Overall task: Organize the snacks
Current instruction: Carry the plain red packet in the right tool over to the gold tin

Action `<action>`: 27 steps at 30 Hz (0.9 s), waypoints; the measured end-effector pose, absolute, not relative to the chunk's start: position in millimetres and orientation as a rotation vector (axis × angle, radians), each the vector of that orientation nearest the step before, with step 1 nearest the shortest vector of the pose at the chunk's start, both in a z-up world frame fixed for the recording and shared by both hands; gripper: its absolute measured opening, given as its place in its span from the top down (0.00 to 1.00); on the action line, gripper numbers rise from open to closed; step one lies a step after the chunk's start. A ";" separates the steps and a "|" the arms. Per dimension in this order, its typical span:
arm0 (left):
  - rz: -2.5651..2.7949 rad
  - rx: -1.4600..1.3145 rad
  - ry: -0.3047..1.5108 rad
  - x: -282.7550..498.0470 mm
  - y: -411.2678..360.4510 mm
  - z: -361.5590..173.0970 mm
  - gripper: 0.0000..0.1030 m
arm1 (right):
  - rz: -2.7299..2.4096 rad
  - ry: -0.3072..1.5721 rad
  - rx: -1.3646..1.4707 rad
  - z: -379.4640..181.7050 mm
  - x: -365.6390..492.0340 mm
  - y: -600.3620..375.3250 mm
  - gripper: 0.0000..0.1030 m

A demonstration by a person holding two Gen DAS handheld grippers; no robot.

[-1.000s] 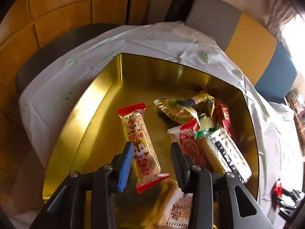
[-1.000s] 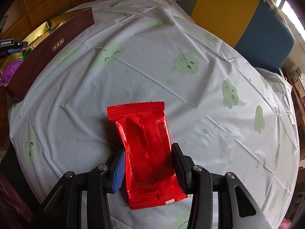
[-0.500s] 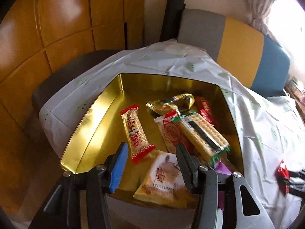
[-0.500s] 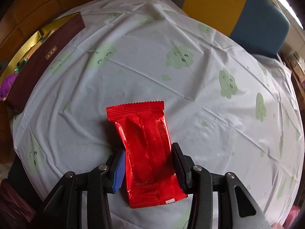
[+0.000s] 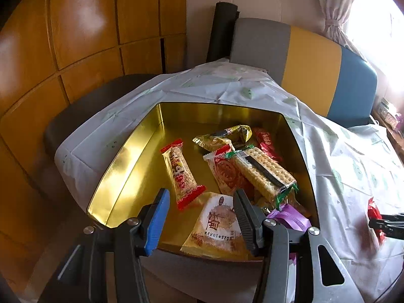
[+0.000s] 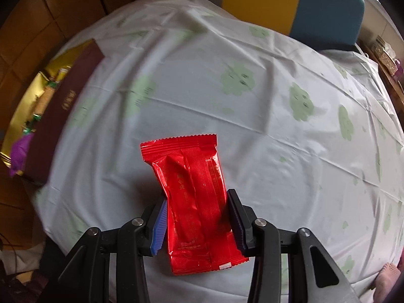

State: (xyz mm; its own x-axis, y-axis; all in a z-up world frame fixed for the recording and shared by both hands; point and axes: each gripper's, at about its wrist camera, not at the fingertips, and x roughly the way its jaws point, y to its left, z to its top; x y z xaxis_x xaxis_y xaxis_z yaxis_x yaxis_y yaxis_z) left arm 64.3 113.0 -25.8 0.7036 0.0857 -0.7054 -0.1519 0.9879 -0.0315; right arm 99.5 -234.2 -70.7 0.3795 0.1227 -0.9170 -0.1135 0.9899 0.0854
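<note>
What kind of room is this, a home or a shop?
Most likely a home dining corner. A round table wears a white tablecloth printed with green clouds, a cushioned bench runs behind it, and a curtain hangs by a bright window.

The left gripper points steeply downward with its jaws parted and nothing pinched between them; one finger is blue-padded, the other black. The right gripper points more steeply down, its pads pressed against both sides of a red packet, which seems lifted clear, though blur makes that uncertain.
</note>
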 end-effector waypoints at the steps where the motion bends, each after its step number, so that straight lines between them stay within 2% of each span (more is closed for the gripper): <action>1: 0.132 -0.091 0.780 64.2 113.7 -26.6 0.49 | 0.170 1.162 0.011 -65.8 101.3 -227.6 0.57; 9: 0.135 -0.099 0.788 60.8 118.8 -31.8 0.49 | 0.305 1.107 -0.019 -40.5 105.2 -172.9 0.57; 18: 0.119 -0.108 0.767 54.2 119.3 -29.4 0.49 | 0.320 1.126 -0.001 -54.2 97.1 -163.2 0.57; 27: 0.133 -0.108 0.769 51.1 125.3 -30.5 0.49 | 0.441 1.055 -0.001 -22.1 95.5 -113.4 0.57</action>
State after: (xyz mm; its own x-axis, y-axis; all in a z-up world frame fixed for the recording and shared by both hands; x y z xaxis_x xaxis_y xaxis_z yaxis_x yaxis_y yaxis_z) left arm 51.1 125.3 -30.5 0.7111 0.0802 -0.6985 -0.1587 0.9861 -0.0483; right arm 95.5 -113.4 -22.1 0.4140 0.3508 -0.8400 -0.3516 0.9128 0.2079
